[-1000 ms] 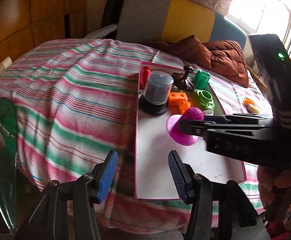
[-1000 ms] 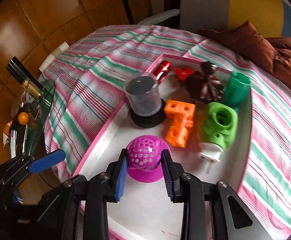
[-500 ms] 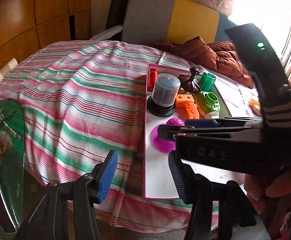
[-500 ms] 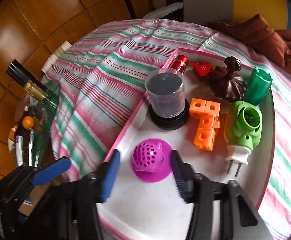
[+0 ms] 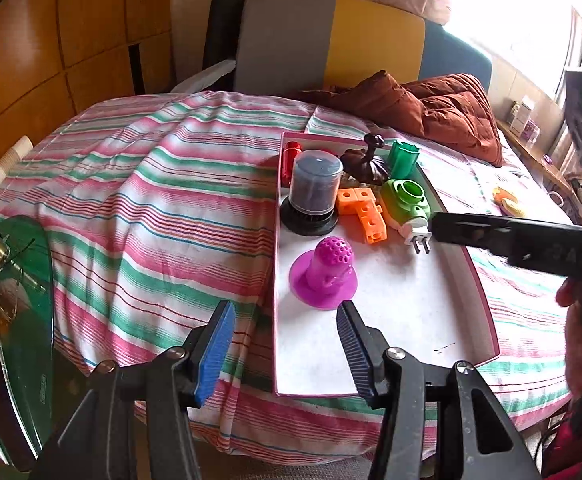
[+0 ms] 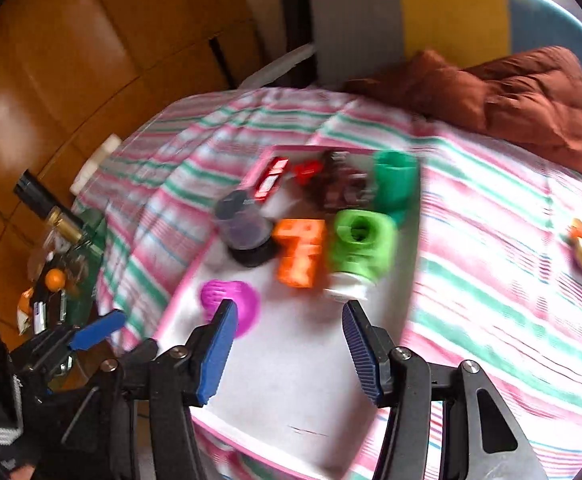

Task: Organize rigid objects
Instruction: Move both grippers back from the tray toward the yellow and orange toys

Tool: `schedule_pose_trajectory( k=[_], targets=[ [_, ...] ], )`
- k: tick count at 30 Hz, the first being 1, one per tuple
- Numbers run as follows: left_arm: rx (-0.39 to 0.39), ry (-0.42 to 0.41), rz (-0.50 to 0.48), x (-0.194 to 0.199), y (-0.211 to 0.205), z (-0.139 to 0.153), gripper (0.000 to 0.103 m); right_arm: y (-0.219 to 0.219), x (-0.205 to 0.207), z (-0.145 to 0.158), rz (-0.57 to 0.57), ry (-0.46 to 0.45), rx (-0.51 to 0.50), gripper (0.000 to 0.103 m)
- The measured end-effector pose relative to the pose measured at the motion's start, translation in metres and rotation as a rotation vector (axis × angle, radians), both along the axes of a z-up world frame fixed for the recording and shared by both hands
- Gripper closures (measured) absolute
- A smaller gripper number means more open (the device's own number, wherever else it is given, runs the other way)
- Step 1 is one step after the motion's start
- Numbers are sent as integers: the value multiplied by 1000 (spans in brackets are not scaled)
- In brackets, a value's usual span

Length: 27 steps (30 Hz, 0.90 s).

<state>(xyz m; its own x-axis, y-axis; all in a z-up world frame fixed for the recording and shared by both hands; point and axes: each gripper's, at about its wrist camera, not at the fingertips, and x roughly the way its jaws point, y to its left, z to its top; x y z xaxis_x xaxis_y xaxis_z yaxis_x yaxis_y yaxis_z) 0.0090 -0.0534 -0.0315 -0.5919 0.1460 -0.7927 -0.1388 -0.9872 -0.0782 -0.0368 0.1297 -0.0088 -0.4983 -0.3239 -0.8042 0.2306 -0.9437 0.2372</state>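
A purple perforated dome on a round base [image 5: 325, 276] stands free on the white, pink-rimmed tray [image 5: 395, 320], near its left rim. My right gripper [image 6: 289, 344] has no object between its fingers and its jaws are opening. In the blurred right wrist view the purple dome [image 6: 231, 300] lies just left of its left finger. My left gripper [image 5: 287, 344] hangs open and empty over the tray's near left edge. Behind the dome stand a grey clear canister [image 5: 315, 196], orange blocks [image 5: 365, 214], a green plug piece [image 5: 405, 204], a dark green cup [image 5: 403, 158] and a brown ornament [image 5: 365, 164].
The tray lies on a striped cloth [image 5: 151, 208]. A brown cushion [image 5: 443, 108] and a grey-yellow chair back [image 5: 331, 44] are behind it. A small orange-yellow item [image 5: 509, 200] lies on the cloth at right. At left is a green glass side table [image 5: 19, 300] with a bottle and an orange.
My right gripper let go of the purple dome, opened, and drew back and to the right. The dome stays on the tray. My left gripper has hardly moved.
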Motion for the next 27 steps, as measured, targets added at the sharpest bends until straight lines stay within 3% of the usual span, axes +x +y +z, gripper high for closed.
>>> schedule_pose_trajectory(
  k=[9, 16, 27],
  targets=[
    [-20, 8, -25, 5, 14, 2, 49, 61, 12, -20, -114, -36, 103, 46],
    [85, 5, -141, 11, 35, 9, 49, 100, 24, -40, -178, -73, 207, 46],
    [43, 38, -277, 15, 98, 27, 49, 169, 39, -49, -276, -101, 242, 46]
  ],
)
